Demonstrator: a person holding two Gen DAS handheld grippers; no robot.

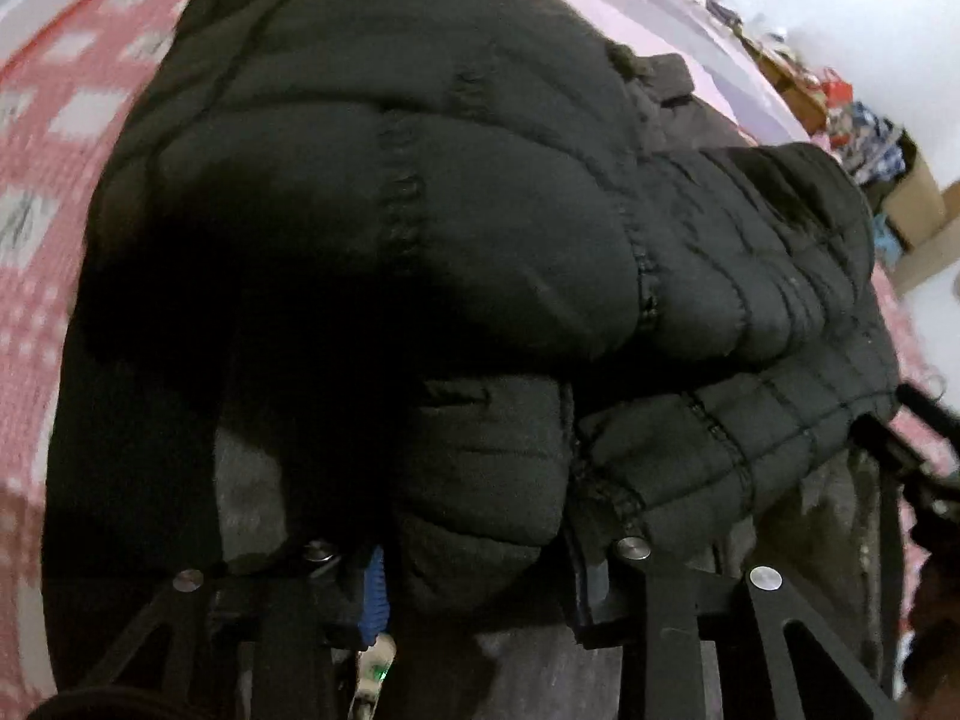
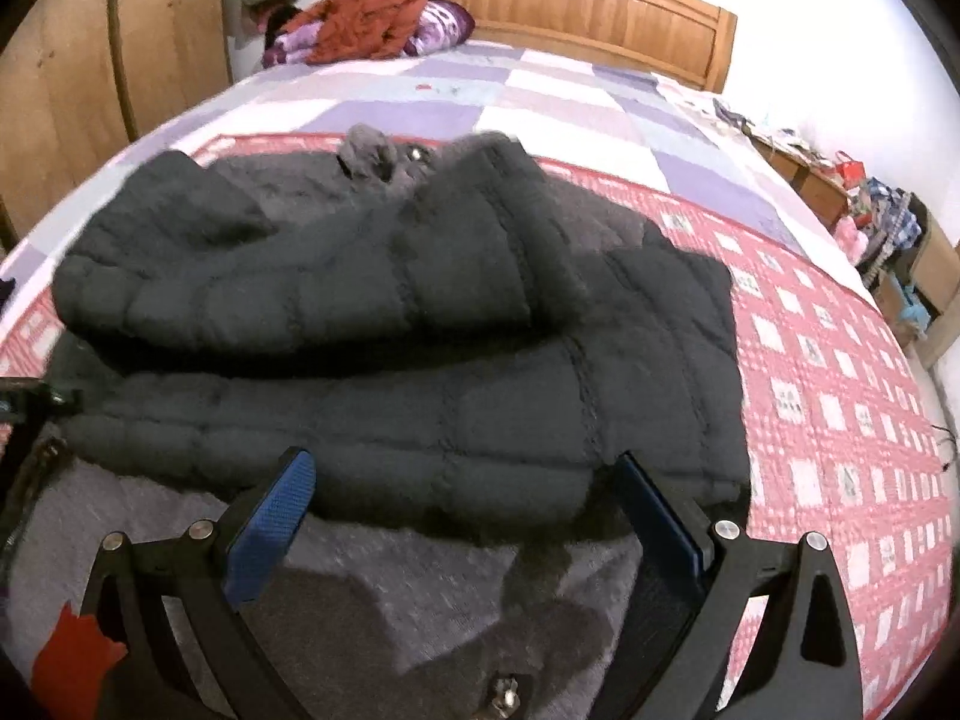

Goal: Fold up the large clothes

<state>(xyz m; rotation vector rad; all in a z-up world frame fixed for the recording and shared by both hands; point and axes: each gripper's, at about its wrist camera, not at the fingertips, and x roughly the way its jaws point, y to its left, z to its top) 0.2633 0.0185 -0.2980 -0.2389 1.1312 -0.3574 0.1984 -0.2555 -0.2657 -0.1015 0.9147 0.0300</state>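
Black quilted puffer jacket [image 1: 456, 228] bulges in our pinching left gripper [image 1: 480, 546] and may slip because slick, while right gripper [image 2: 474, 516] gapes empty.

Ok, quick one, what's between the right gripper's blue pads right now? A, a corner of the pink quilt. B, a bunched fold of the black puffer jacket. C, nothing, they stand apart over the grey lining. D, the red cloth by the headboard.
C: the right gripper has its blue pads spread wide, with only the jacket's grey lining lying below the gap.
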